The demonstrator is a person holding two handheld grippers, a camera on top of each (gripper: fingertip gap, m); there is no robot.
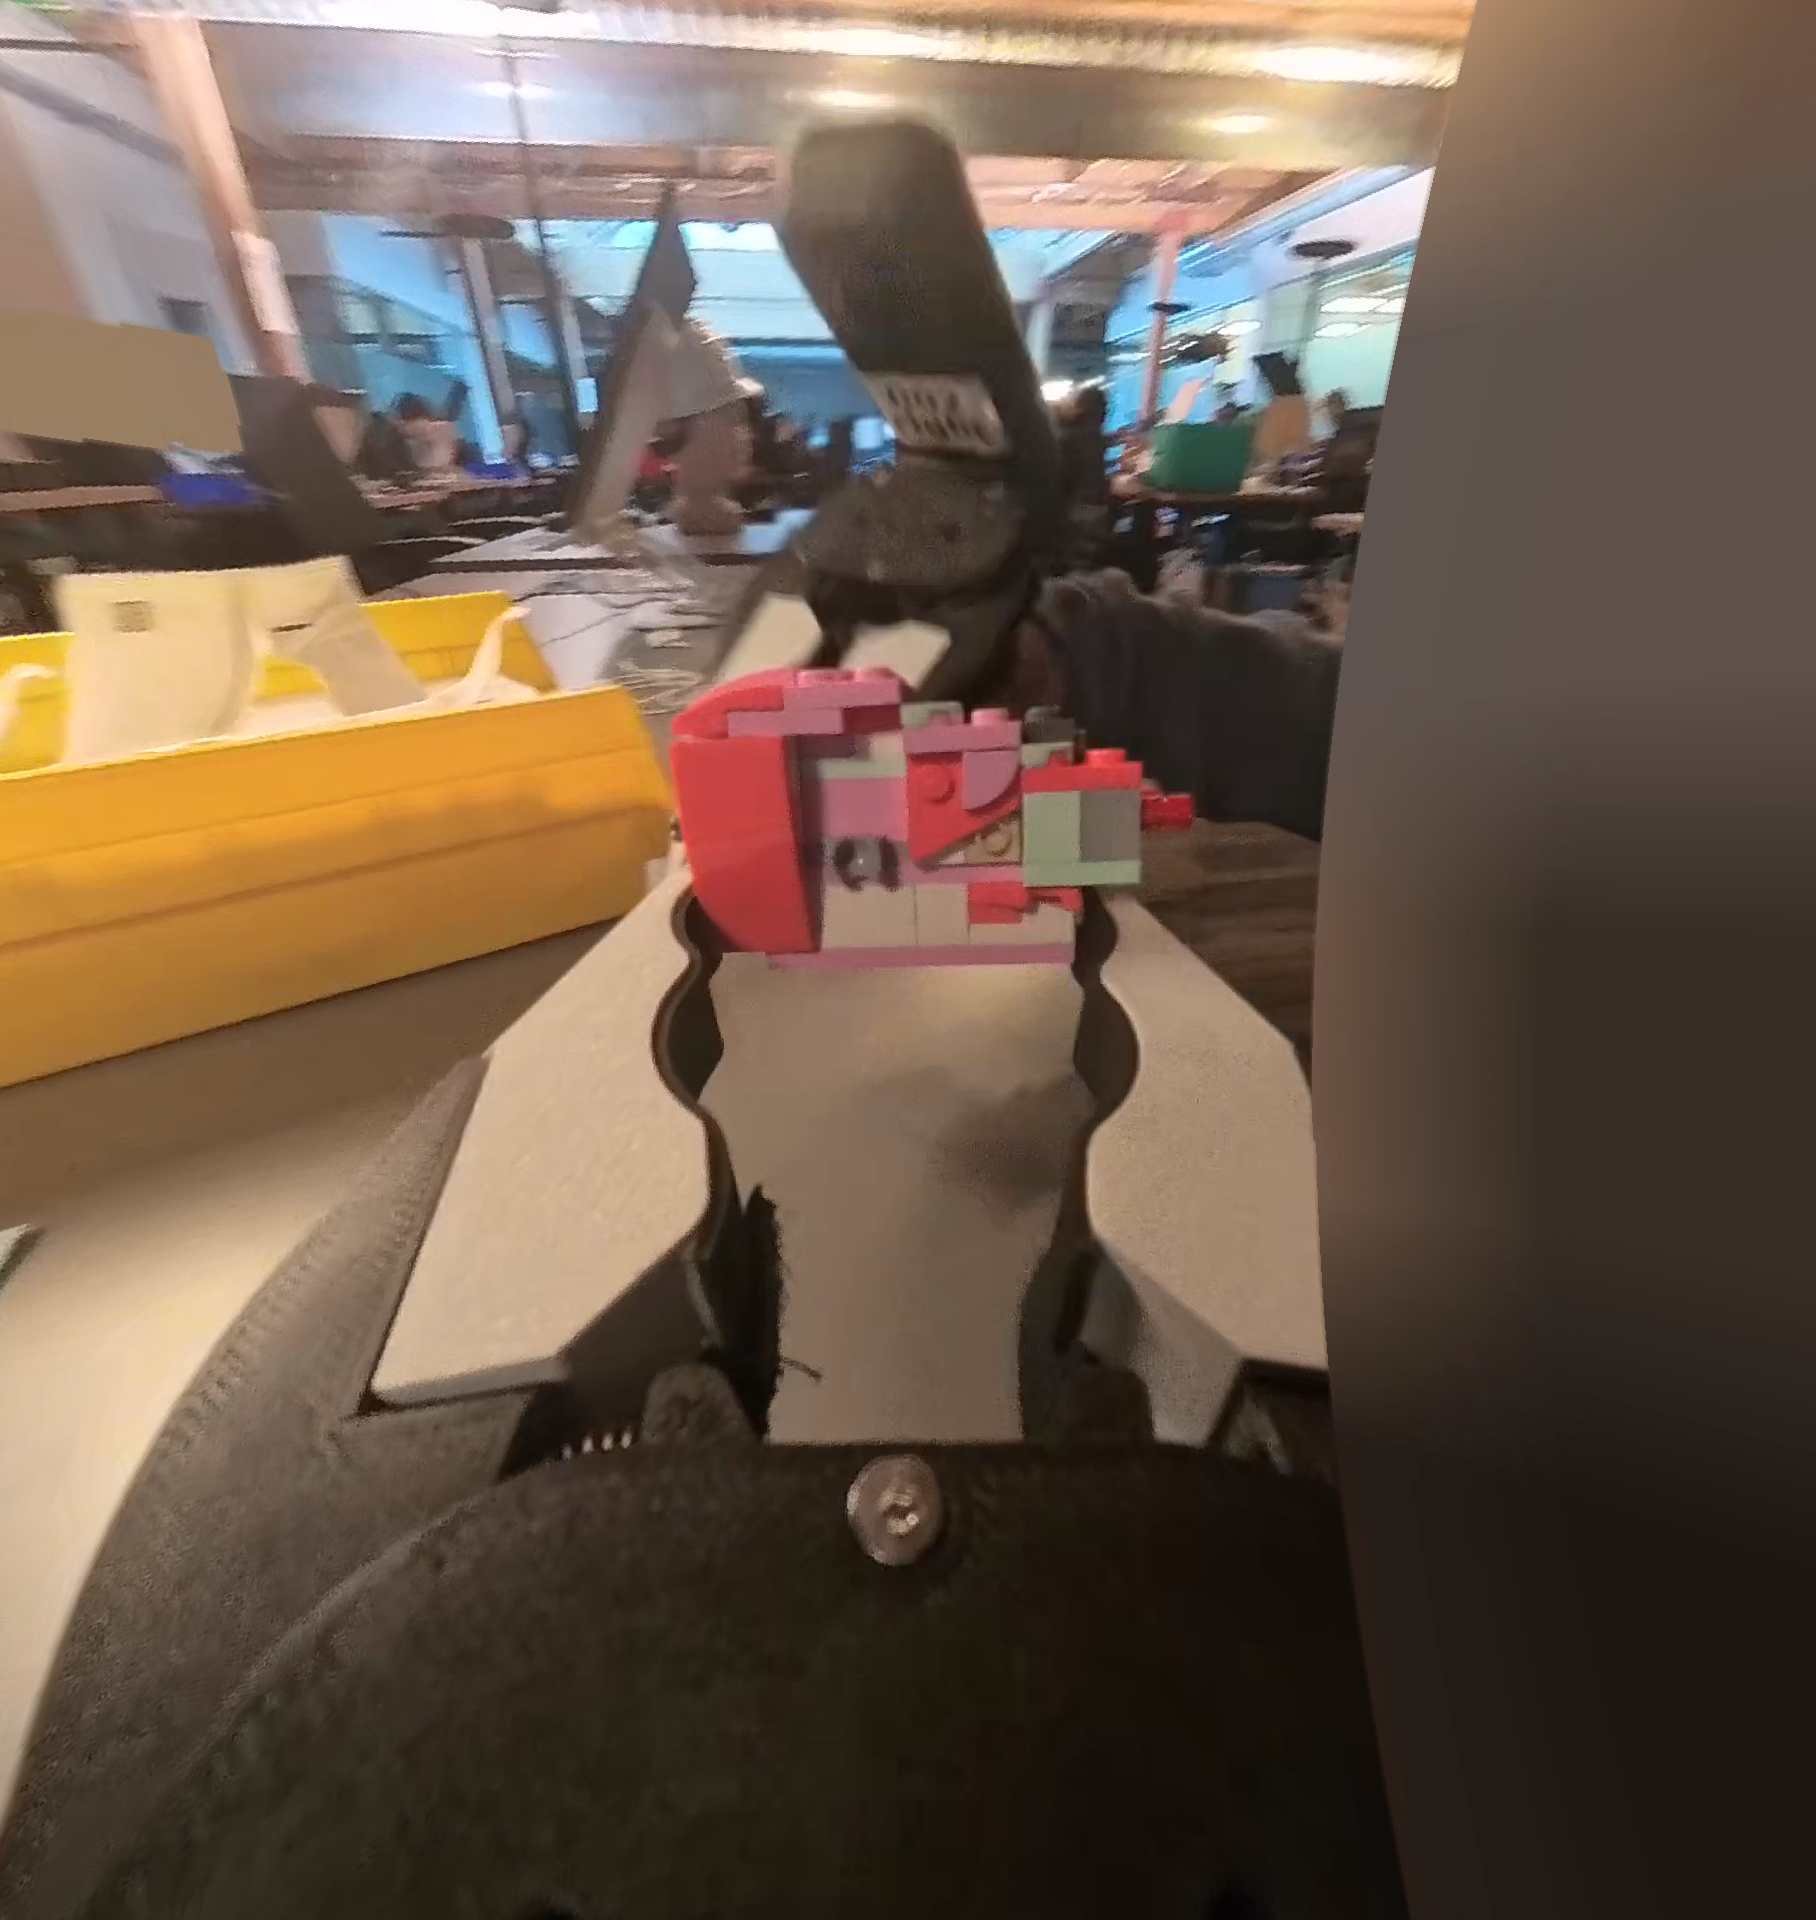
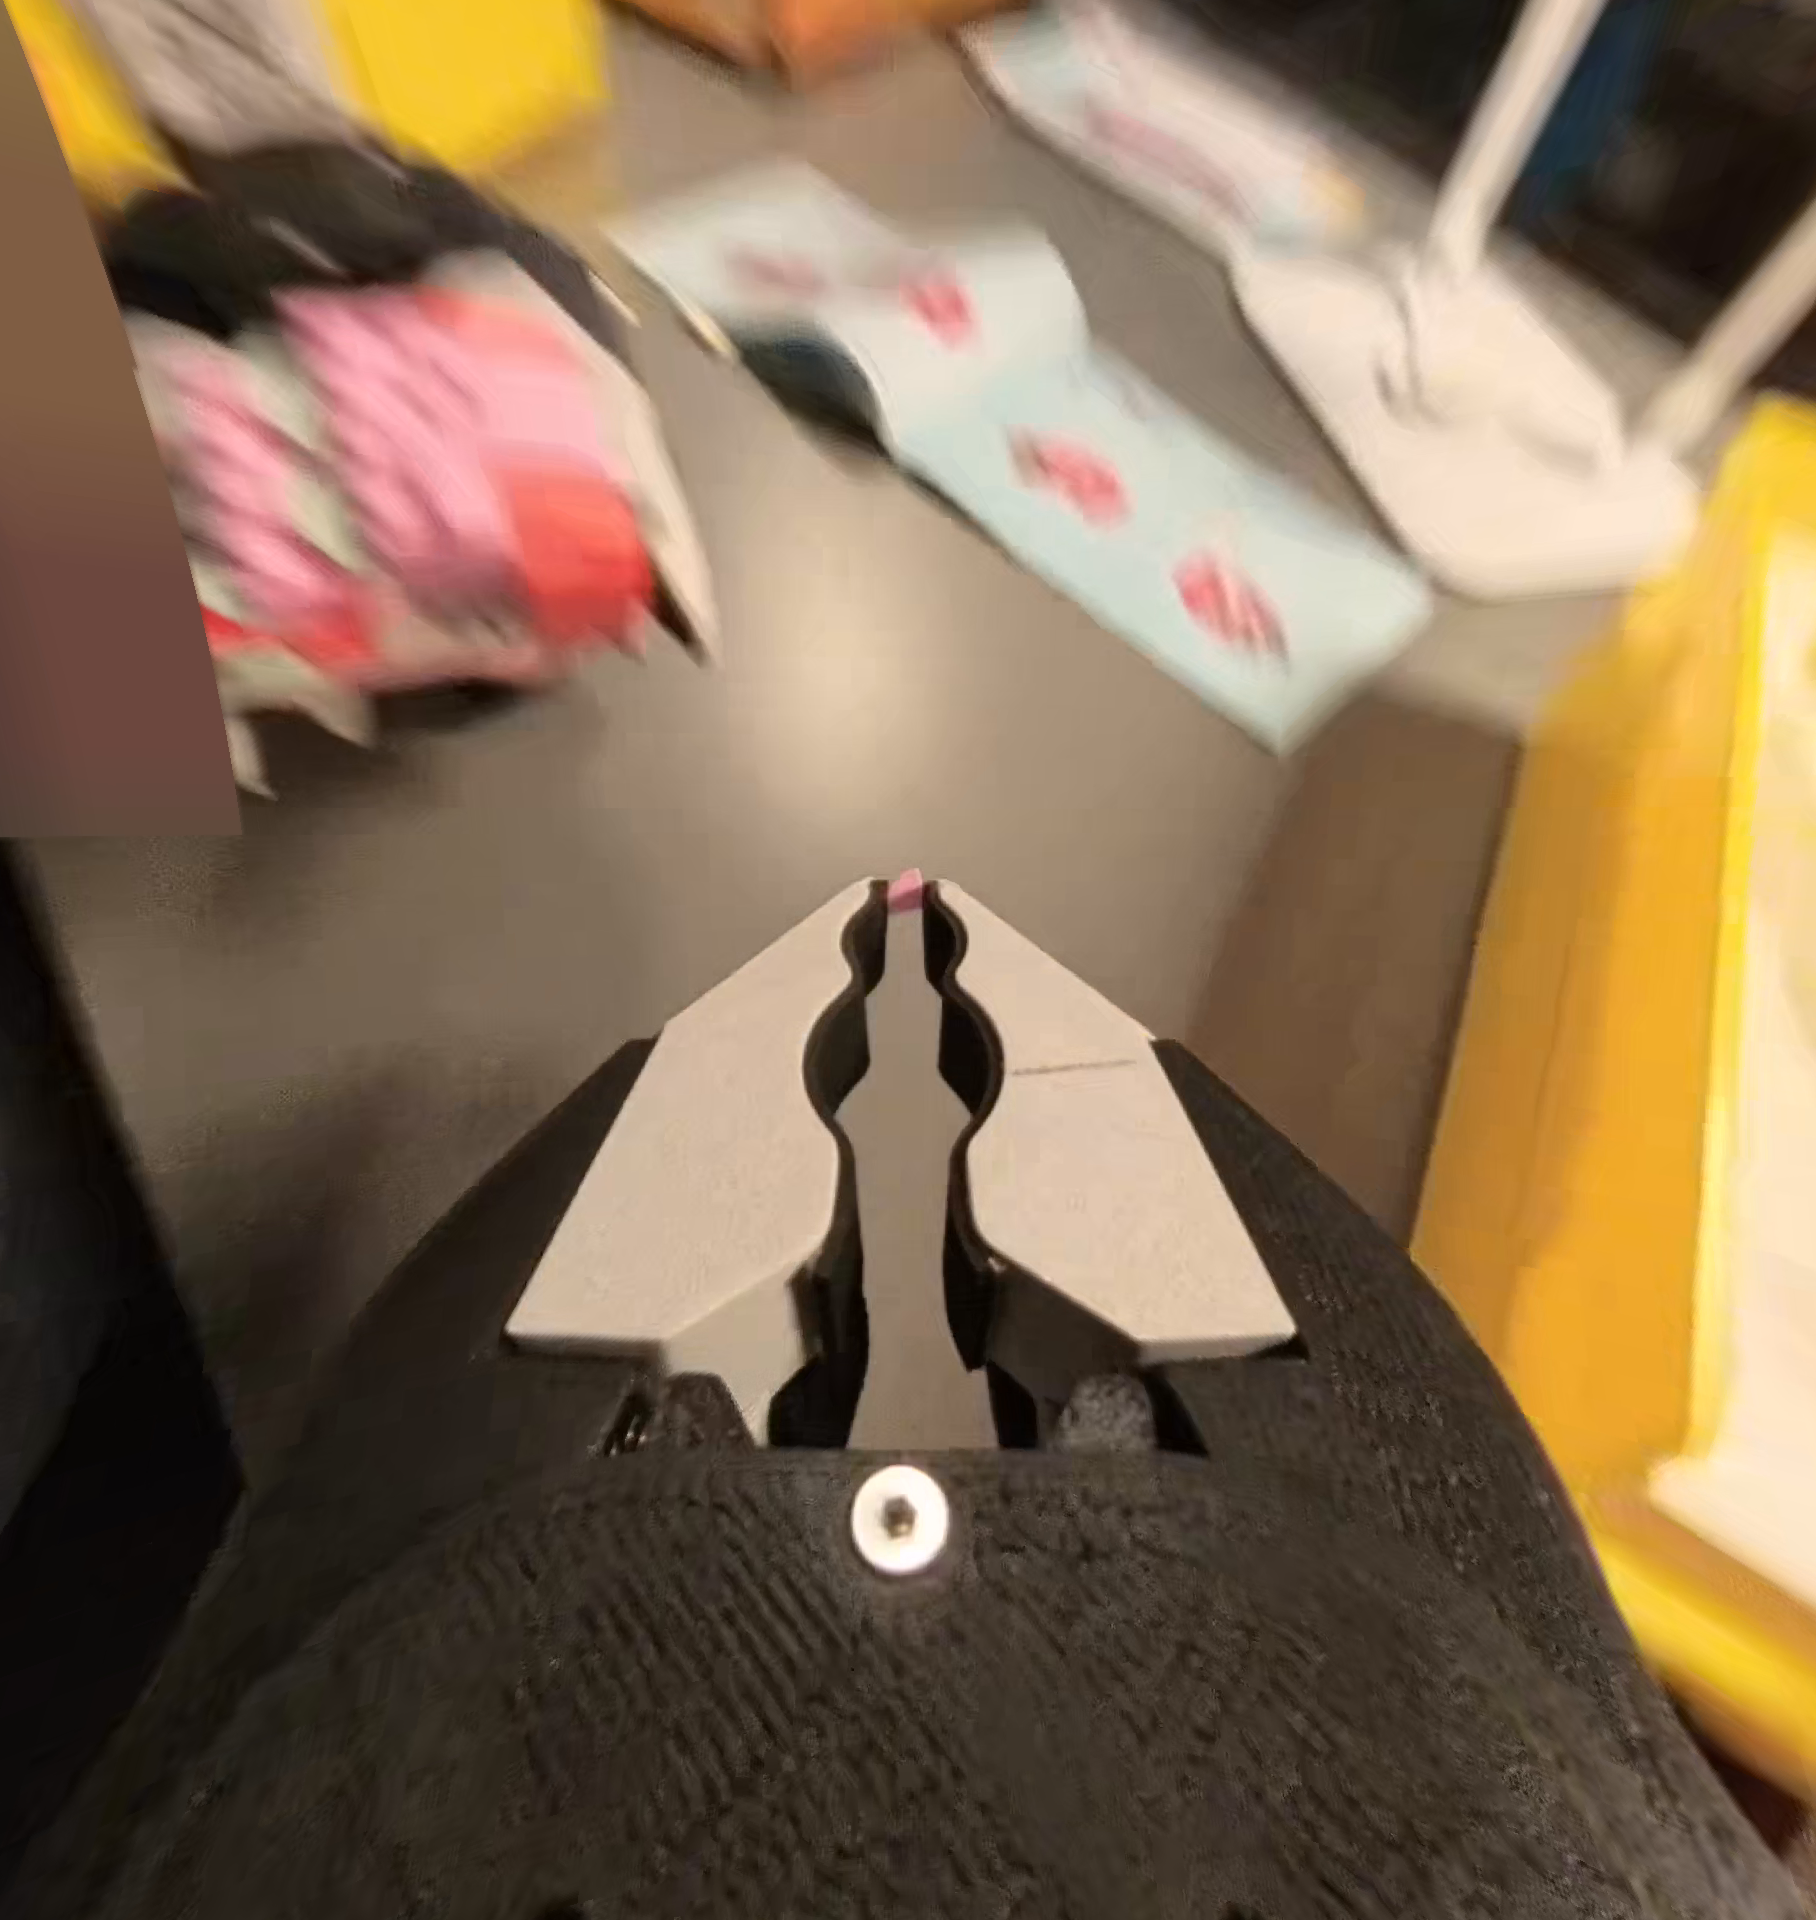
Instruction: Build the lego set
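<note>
My left gripper [image 1: 888, 935] is shut on a brick model [image 1: 883, 821] of red, pink and grey-green pieces. The pads press on its two sides and hold it above the table. The same model [image 2: 416, 488] shows blurred at the upper left of the right wrist view, between the left gripper's grey fingers [image 2: 665, 520]. My right gripper [image 2: 905, 896] is shut on a small pink piece [image 2: 905, 891] pinched at its very tips, above the brown table [image 2: 883, 727]. The right gripper's black body [image 1: 914, 416] stands behind the model in the left wrist view.
A yellow bin [image 1: 260, 831] with white bags stands to the left of the model. Another yellow bin [image 2: 1662, 1039] lies to the right. A light blue booklet [image 2: 1091, 468] and a white stand [image 2: 1506, 447] lie farther off on the table.
</note>
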